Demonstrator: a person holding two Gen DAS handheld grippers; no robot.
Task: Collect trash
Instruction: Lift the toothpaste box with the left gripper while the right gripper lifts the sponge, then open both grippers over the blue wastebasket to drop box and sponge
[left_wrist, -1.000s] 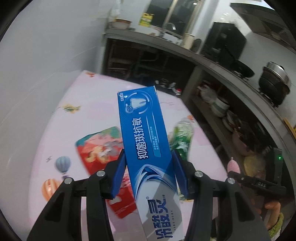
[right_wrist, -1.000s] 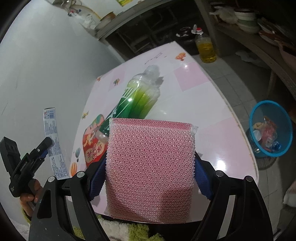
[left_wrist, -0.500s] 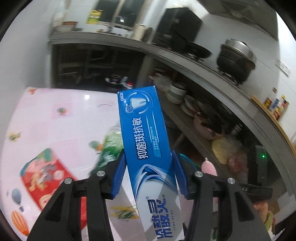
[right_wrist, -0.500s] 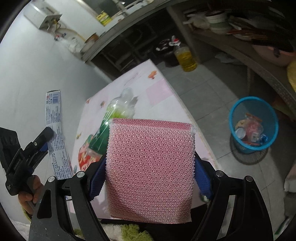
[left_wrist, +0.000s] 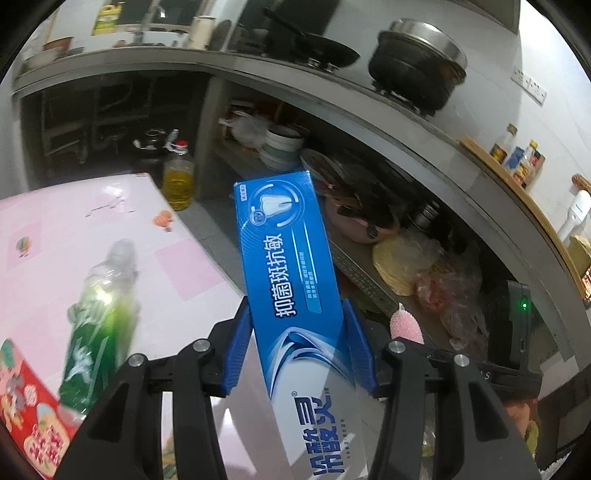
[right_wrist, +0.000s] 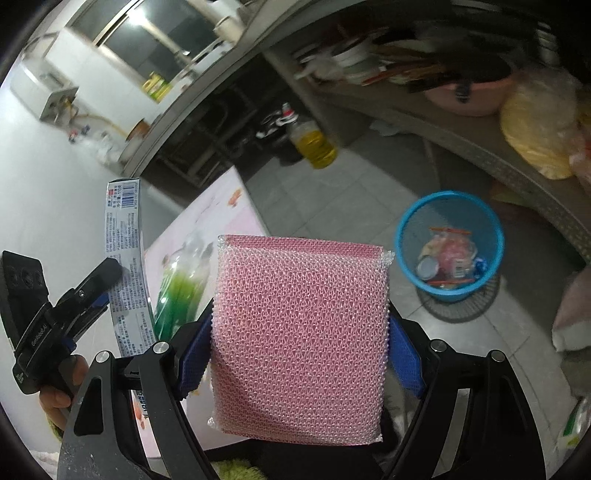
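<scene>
The left tool clamps a long blue toothpaste box; the right tool grips a pink mesh sponge.

- Toothpaste box: bright blue fading to white, white tooth emblem.
- Scouring pad: pink, shiny woven mesh.
- Bottle: clear plastic, green label.
- Tabletop: pale pink squares, small balloon prints.
- Bin: blue mesh.
- Snack packet: red, cartoon print.

A bottle lies on the surface, with a packet at its near end. Right of the surface, a bin stands on the floor, trash inside.
</scene>
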